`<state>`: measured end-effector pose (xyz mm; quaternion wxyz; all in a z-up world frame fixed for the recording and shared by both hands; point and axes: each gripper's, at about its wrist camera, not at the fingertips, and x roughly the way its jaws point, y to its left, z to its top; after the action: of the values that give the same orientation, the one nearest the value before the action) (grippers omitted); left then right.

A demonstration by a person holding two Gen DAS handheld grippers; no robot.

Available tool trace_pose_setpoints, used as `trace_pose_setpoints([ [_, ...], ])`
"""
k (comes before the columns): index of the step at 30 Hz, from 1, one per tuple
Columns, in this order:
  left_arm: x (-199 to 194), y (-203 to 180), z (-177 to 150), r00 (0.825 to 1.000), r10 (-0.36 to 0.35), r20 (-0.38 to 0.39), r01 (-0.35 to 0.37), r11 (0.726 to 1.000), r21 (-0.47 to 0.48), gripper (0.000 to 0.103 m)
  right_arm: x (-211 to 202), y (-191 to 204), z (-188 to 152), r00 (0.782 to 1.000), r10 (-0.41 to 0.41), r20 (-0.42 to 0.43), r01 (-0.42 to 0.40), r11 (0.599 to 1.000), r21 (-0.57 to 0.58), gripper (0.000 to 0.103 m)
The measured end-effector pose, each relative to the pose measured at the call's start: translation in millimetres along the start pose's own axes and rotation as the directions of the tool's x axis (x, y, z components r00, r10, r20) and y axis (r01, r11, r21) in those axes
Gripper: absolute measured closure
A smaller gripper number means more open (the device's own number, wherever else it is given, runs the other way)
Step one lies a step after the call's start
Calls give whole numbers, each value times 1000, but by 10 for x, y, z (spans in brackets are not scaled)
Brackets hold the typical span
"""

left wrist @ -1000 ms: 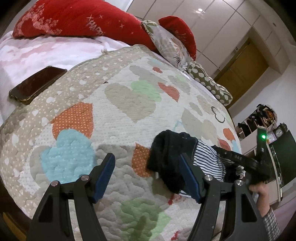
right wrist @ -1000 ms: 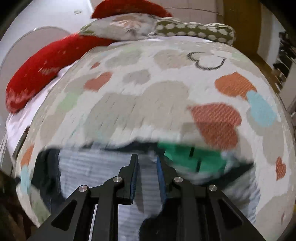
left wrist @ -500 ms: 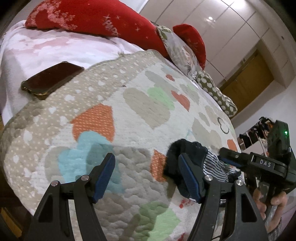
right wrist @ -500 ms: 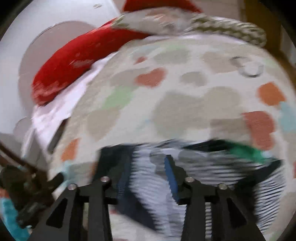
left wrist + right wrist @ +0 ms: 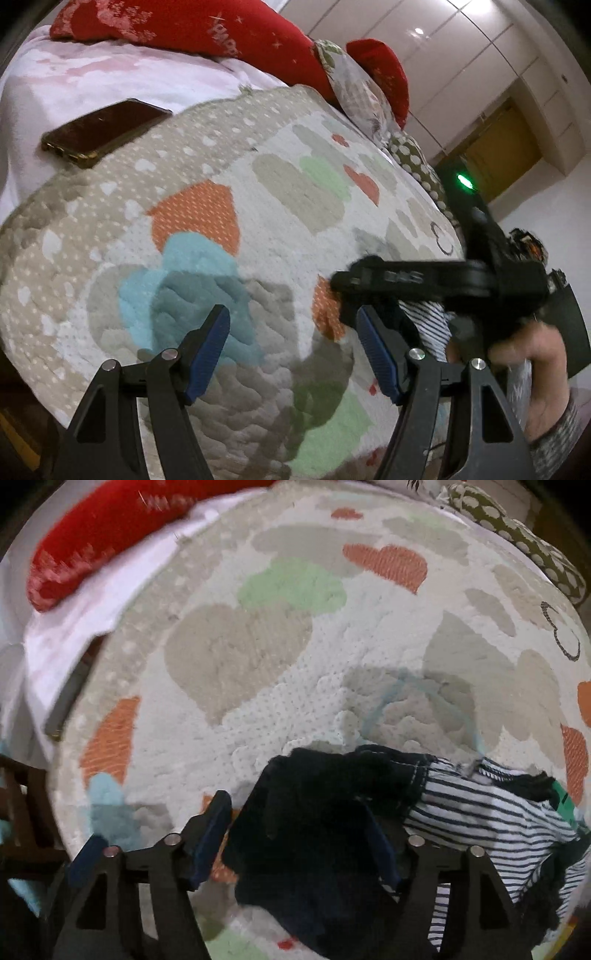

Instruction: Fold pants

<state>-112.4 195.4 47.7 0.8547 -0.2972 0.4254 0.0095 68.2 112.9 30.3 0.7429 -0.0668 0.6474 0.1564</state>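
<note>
Left hand-held gripper (image 5: pixel 291 347) hovers with jaws spread wide, empty, over the heart-patterned quilt (image 5: pixel 258 206). Right hand-held gripper (image 5: pixel 299 830), likewise spread, straddles the bunched navy-and-striped pants (image 5: pixel 369 812) lying on the quilt. Its body lettering is blurred, unreadable.

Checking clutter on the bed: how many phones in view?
1. The phone lies flat at the quilt edge, far left in the left wrist view, well away from the pants. Others could be hidden under fabric.
</note>
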Motion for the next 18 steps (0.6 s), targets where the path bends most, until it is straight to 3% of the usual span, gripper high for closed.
trace_pose_setpoints([
  [2, 38, -86, -52, 999, -28, -15, 29, 999, 28, 33, 71, 83, 41, 998, -48, -43, 45, 998, -53, 30],
  [3, 59, -143, -81, 999, -38, -22, 39, 998, 47, 33, 68, 110, 47, 996, -67, -54, 62, 995, -82, 38],
  [4, 81, -194, -105, 999, -43, -29, 45, 997, 65, 33, 47, 105, 45, 995, -85, -53, 80, 992, -93, 57],
  [7, 186, -409, -189, 996, -74, -55, 81, 988, 128, 33, -70, -17, 28, 999, -29, -41, 25, 996, -86, 73],
  [11, 366, -708, -300, 993, -86, -78, 102, 967, 232, 27, -189, -175, -17, 998, 59, -28, -61, 997, -49, 77],
  [14, 477, -882, -340, 997, -40, -58, 56, 953, 297, 28, -277, -239, -61, 994, 105, -9, -106, 993, -44, 78],
  [16, 544, -958, -320, 997, -28, -73, 50, 948, 314, 63, -348, -302, -88, 990, 143, 3, -143, 989, -31, 79],
  [17, 600, -1013, -303, 993, -28, -113, 63, 945, 322, 90, -394, -333, -101, 986, 167, 13, -167, 986, -23, 79],
  [18, 613, -1069, -290, 991, -33, -130, 74, 943, 325, 91, -464, -373, -138, 981, 192, 30, -192, 981, -16, 80],
])
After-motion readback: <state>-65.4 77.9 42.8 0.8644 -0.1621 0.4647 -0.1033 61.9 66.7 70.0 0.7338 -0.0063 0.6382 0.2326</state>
